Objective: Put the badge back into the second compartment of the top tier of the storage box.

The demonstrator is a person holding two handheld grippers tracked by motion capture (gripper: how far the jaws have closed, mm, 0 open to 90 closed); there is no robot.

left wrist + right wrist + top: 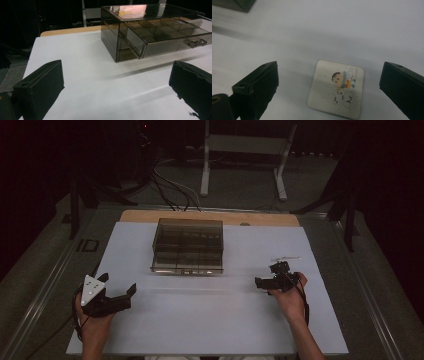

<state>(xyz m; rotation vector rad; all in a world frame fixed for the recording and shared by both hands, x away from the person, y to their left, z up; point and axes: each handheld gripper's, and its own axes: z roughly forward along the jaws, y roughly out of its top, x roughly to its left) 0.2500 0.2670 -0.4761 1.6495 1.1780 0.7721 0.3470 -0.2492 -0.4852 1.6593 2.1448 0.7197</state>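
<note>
A smoked clear drawer box [187, 245] stands at the middle of the white table. In the left gripper view the box [130, 37] shows a drawer with dividers and a small clear handle [196, 43]; the drawer looks drawn out a little. A small square card with a cartoon figure [337, 91] lies flat on the table, under and between the jaws of my right gripper [329, 82], which is open above it. In the high view the card [286, 258] lies just beyond the right gripper [269, 274]. My left gripper [120, 287] is open and holds nothing, near the table's left front.
The white table top [210, 320] has a wooden strip along its far edge [210, 216]. Beyond it are cables on the floor and a white frame stand [245, 150]. A metal rail runs along each side of the table.
</note>
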